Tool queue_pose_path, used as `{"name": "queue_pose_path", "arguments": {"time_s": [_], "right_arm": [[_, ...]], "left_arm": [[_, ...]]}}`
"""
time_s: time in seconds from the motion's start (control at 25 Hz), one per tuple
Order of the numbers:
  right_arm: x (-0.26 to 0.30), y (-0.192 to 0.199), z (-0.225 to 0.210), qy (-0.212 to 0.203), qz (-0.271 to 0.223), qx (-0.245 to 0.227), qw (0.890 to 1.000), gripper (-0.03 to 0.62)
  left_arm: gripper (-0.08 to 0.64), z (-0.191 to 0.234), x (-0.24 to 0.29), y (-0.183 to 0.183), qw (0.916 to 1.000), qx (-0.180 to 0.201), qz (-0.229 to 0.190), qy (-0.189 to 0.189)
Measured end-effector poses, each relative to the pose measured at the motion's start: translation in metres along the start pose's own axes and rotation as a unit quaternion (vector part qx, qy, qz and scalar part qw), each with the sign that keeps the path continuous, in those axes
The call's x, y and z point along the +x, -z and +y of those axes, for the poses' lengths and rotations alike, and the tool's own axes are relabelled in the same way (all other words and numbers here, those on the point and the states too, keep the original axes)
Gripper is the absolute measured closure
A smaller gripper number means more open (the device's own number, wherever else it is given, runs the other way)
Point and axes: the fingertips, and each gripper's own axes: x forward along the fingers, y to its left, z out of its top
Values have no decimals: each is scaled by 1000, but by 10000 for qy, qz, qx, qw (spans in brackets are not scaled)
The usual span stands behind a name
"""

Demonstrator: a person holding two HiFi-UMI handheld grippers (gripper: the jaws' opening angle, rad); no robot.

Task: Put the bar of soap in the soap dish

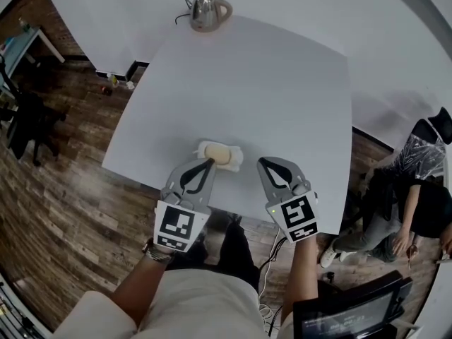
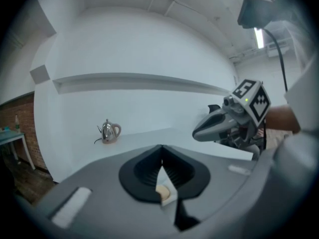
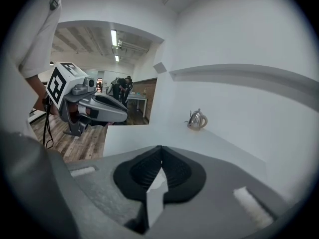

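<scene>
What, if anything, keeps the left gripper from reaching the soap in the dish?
Probably nothing; yes, it looks reachable. The soap lies uncovered in the dish right ahead of the left gripper, whose jaws are shut and would need opening.

A white table [image 1: 296, 104] stands on a wood plank floor [image 1: 63, 210], with a white wall [image 1: 120, 9] at the top and a brick wall [image 1: 39, 13] upper left.

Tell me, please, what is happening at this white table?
A person holds a two-jaw gripper in each hand at the near edge of the square white table. The pale yellow bar of soap lies in the small white soap dish. The left gripper and the right gripper are both shut and empty, near it.
</scene>
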Motion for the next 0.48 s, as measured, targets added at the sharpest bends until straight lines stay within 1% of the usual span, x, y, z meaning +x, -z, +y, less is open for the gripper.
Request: {"name": "queue_pose_path", "arguments": {"time_s": [0.08,0.28,0.48], "right_arm": [[-7,-3,-3,149,-24,22,9999,589],[-21,-13,-1,430,-89,13,9990,589],[-34,-21,-2,685,-205,242,9971,589]], "left_arm": [[557,-3,-1,-8,9999,130,-86,53],[557,-7,-6,-25,9992,240,-288,155],[557,-4,-13,-34,9987,265,-406,183]]}}
